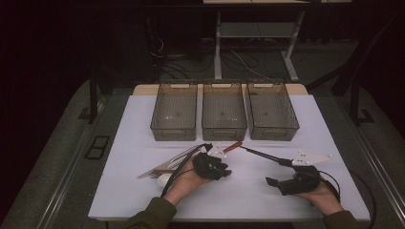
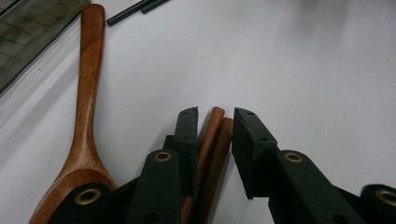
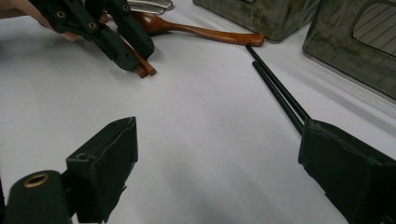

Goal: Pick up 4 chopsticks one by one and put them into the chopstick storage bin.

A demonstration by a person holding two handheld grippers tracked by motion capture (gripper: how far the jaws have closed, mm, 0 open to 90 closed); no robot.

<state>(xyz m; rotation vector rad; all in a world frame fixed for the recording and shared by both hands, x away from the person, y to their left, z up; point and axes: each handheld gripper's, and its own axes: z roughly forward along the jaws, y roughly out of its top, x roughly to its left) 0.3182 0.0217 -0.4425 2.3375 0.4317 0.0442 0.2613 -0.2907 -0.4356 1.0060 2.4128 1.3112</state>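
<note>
Wooden chopsticks (image 2: 212,140) loose inside parted left gripper (image 2: 215,114), right gripper (image 3: 217,140) wide apart beside black chopsticks (image 3: 278,88)

The wooden spoon (image 2: 86,93) shows a polished, reddish-brown grain with a soft sheen along its handle. Beside it the brown chopsticks (image 2: 212,140) look like the same smooth varnished wood. The black chopsticks (image 3: 278,88) are dark and satiny (wood or plastic, hard to tell). The fingers (image 2: 254,144) are matt black, slightly rough at the edges, with brass-coloured rivets. The surface (image 2: 303,70) is plain white, smooth and faintly glossy. The bins (image 1: 224,112) are smoky translucent plastic.
</note>
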